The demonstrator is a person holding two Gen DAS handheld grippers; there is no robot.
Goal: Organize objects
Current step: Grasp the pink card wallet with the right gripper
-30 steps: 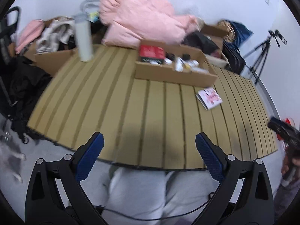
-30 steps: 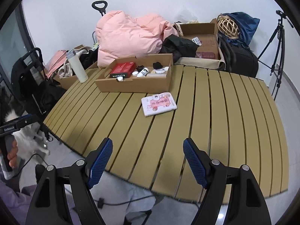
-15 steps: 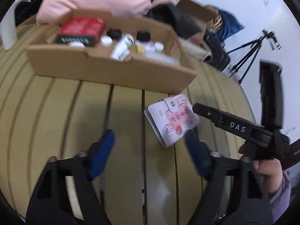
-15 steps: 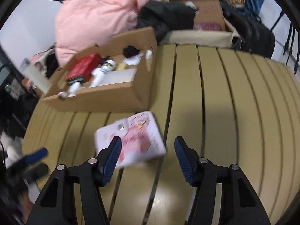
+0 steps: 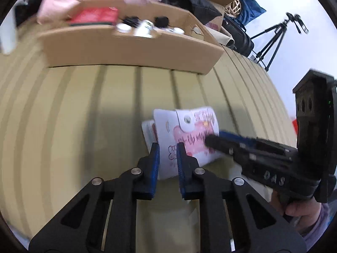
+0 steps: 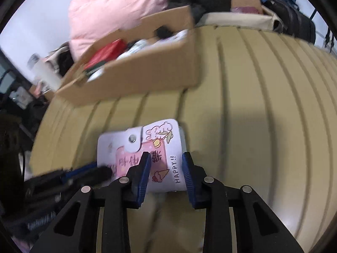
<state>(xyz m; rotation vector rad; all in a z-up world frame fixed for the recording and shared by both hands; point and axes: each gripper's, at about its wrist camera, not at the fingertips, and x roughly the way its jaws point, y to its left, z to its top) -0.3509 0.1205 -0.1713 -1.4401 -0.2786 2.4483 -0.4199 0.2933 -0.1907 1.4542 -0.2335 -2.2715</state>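
A white and pink booklet with a snap flap (image 5: 185, 135) lies on the slatted table (image 5: 84, 116); it also shows in the right wrist view (image 6: 147, 147). My left gripper (image 5: 167, 147) has narrowed its jaws around the booklet's near left corner. My right gripper (image 6: 166, 158) is partly open with its jaws either side of the booklet's near right part. Each gripper shows in the other's view, the right one (image 5: 252, 151) and the left one (image 6: 69, 177). Whether either one grips the booklet is unclear.
A cardboard box (image 5: 130, 48) with a red box (image 6: 107, 50), bottles and small items stands behind the booklet. A pink jacket (image 6: 118, 6), bags and another box lie beyond. A white bottle (image 6: 44, 71) stands far left. A tripod (image 5: 278, 33) stands off the table.
Both grippers moved forward and down onto the booklet. Their jaws narrowed from wide open, the left more than the right.
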